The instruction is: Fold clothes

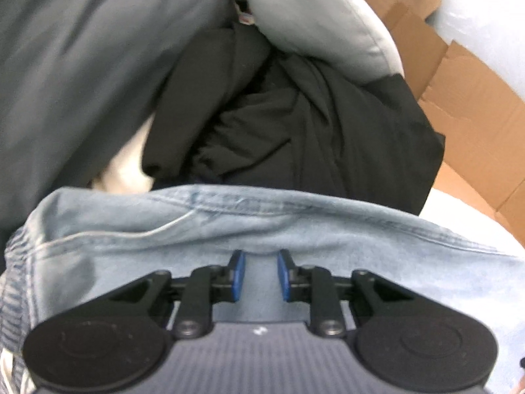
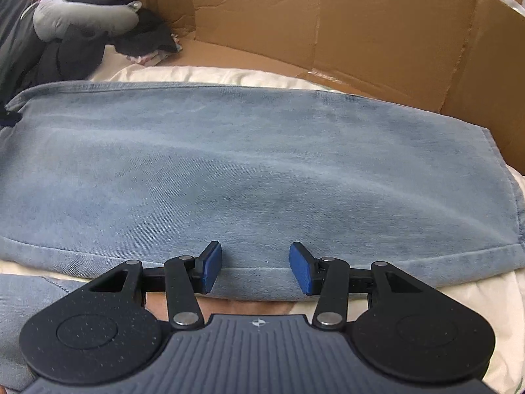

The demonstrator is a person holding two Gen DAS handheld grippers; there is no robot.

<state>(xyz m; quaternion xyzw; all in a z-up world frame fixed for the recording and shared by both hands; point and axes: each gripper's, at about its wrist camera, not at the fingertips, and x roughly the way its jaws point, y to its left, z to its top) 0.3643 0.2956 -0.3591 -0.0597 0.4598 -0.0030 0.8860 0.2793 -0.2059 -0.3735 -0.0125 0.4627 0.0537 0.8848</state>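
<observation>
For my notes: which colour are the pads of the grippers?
Blue pads on black fingers, clearest in the right wrist view.

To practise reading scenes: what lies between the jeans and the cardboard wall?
In the right wrist view, a strip of cream bedding lies between the jeans and the cardboard wall.

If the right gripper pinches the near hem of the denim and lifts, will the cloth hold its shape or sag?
It will probably sag: the denim lies limp and flat, following the bedding under it. The stitched hem looks thicker, so the right gripper, open over it, should get a firm bite. Woven denim seems unlikely to slip from the pads, though a large panel may drag.
</observation>
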